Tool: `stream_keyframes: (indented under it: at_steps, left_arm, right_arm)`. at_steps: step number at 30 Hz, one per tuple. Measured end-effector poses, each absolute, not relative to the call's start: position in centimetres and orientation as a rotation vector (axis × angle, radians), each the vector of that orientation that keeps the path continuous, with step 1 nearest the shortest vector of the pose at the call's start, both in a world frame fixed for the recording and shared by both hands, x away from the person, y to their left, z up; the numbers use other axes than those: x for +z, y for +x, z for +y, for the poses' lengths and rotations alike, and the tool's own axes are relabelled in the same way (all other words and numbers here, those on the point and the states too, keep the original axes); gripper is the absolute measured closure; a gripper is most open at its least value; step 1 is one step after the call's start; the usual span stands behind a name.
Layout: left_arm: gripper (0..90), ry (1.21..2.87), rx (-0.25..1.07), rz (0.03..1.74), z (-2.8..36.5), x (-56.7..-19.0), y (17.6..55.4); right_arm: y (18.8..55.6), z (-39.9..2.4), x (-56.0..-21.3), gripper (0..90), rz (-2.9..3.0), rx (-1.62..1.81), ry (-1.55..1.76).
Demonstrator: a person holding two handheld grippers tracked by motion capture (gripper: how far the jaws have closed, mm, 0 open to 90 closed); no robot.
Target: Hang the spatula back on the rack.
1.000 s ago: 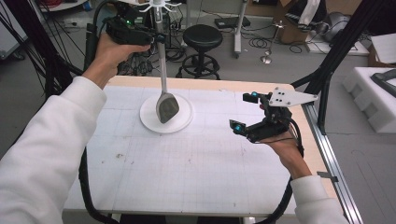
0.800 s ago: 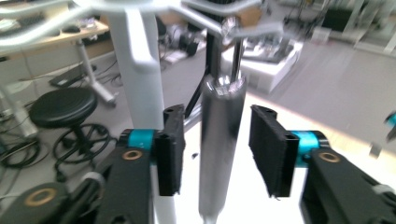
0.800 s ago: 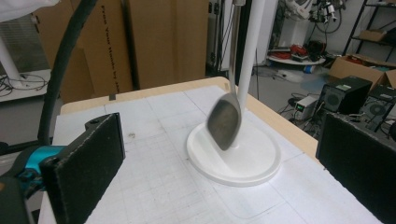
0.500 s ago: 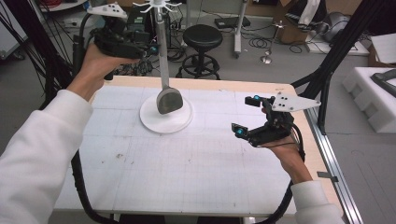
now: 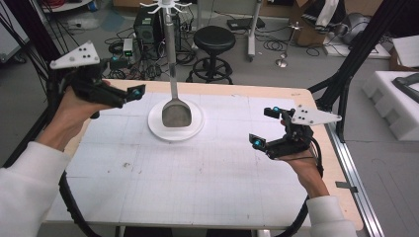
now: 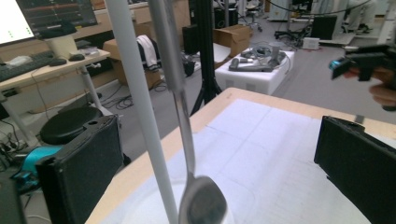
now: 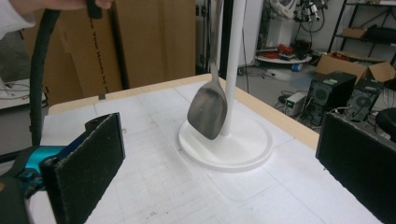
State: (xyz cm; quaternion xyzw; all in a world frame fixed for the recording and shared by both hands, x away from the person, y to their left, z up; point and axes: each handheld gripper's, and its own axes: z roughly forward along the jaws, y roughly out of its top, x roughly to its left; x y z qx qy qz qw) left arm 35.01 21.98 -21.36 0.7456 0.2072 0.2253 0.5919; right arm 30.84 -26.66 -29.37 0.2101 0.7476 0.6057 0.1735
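Observation:
A white stand with a round base (image 5: 190, 132) and a tall pole (image 5: 169, 34) is at the table's back middle. From its top hooks hangs a metal spatula (image 5: 176, 114), its blade just over the base. My left gripper (image 5: 129, 94) is open, held in the air left of the stand. In the left gripper view the pole (image 6: 140, 107) and the spatula (image 6: 201, 203) stand between the open jaws, farther off. At the table's right, my right gripper (image 5: 265, 127) is open and faces the spatula blade (image 7: 208, 112) and the base (image 7: 233, 151).
The white gridded table (image 5: 197, 187) has a wooden rim. A black stool (image 5: 214, 39), computer cases and cables sit on the floor behind it. A black frame post (image 5: 346, 94) and white foam blocks (image 5: 390, 98) stand to the right.
My left gripper has drawn back from the top of the stand, moving down and to the left. The spatula stays hanging by the pole. My right gripper has hardly moved.

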Motion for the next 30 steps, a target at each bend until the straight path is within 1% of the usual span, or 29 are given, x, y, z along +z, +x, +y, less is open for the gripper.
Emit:
stream_keyframes:
  at_steps: [1, 2, 4, 6, 7, 8, 17, 23, 30]
  left_arm:
    - [1.7, 1.734, 0.527, 0.478, 22.5, -22.4, 34.3]
    - [1.7, 1.734, 0.527, 0.478, 22.5, -22.4, 34.3]
    - [1.7, 1.72, 0.498, 0.477, 23.0, -23.5, 33.6]
    - [1.7, 1.709, 0.499, 0.467, 23.4, -24.8, 32.8]
    - [1.7, 1.709, 0.499, 0.47, 23.8, -26.2, 32.0]
    - [1.7, 1.709, 0.499, 0.47, 23.8, -26.2, 32.0]
    - [1.7, 1.669, 0.465, 0.517, 26.2, -32.6, 29.7]
    - [1.7, 1.674, 0.451, 0.53, 27.1, -34.5, 28.7]
    - [1.7, 1.682, 0.434, 0.538, 27.3, -35.5, 28.4]
  right_arm:
    - [30.7, -26.8, -29.6, 0.0, 2.124, 1.708, 0.592]
    - [30.7, -26.8, -29.6, 0.0, 2.124, 1.708, 0.592]
    - [30.6, -27.0, -29.8, 0.0, 2.116, 1.709, 0.6]
    - [30.5, -27.3, -30.0, 0.0, 2.109, 1.705, 0.602]
    - [30.4, -27.4, -30.1, 0.0, 2.106, 1.704, 0.606]
    - [30.4, -27.4, -30.1, 0.0, 2.106, 1.704, 0.606]
    - [30.0, -28.4, -31.2, 0.0, 2.106, 1.687, 0.623]
    - [29.8, -29.0, -31.7, 0.0, 2.089, 1.674, 0.637]
    - [29.2, -29.5, -33.2, 0.0, 2.098, 1.66, 0.666]
